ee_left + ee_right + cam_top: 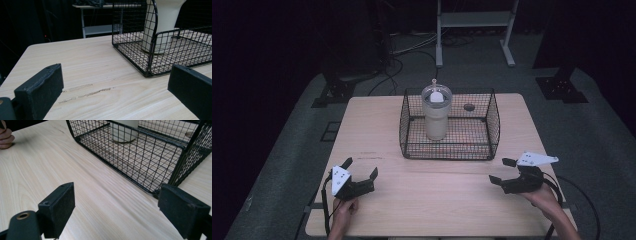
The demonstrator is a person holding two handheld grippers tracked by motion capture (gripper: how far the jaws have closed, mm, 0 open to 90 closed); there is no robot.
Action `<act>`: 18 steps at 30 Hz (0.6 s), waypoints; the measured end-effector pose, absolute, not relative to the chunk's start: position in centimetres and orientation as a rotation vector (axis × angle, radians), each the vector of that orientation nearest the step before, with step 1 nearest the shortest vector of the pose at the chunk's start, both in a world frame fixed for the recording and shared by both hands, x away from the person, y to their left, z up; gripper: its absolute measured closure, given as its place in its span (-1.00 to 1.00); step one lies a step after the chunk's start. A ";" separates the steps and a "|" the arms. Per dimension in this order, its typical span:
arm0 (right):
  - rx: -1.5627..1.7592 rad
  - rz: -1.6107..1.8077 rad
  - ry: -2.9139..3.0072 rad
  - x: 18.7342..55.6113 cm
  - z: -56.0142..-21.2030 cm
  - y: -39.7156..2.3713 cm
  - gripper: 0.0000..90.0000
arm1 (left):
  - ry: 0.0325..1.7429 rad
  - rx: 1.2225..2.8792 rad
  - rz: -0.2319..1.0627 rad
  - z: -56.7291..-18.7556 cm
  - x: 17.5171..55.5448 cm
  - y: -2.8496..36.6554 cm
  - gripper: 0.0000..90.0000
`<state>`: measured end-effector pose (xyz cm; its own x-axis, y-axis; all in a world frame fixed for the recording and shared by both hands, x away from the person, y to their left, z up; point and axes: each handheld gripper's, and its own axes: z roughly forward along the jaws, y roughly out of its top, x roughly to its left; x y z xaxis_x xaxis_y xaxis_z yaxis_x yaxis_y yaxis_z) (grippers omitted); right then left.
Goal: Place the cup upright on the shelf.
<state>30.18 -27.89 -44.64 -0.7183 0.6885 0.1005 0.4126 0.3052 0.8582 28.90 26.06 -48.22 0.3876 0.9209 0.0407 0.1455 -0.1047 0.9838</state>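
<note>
both tools, left tool (361, 168) and right tool (501, 171), rest spread and empty on the desk (377, 125); next, probably reaching into the wire basket (447, 150) for the tumbler (436, 112).

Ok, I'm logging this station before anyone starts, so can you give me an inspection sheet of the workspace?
Surface: light wooden table, scuff marks near the left side.
Job's things: black wire basket standing at the middle; a pale tumbler with a clear lid upright inside it.
Clutter: a small dark round spot beyond the basket.
Grippers: left gripper and right gripper both open, empty, near the front edge.
Cables: one trails from each gripper; more on the floor behind.
Surroundings: grey carpet, white frame, dark stands.
</note>
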 end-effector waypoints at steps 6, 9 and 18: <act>1.018 1.368 2.285 29.8 -45.4 -28.3 -0.70 | 0.988 1.543 0.881 -48.2 28.9 26.1 -1.00; 1.032 1.367 2.274 29.6 -45.7 -28.5 -0.70 | 0.988 1.542 0.880 -48.2 28.9 26.0 -1.00; 1.060 1.361 2.244 28.9 -46.4 -29.3 -0.70 | 0.987 1.543 0.881 -48.2 28.9 26.0 -1.00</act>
<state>28.93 -29.30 -46.38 -0.6783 0.7267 0.1088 0.4325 0.2751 0.8586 28.88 26.03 -48.22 0.3875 0.9210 0.0413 0.1446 -0.1050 0.9839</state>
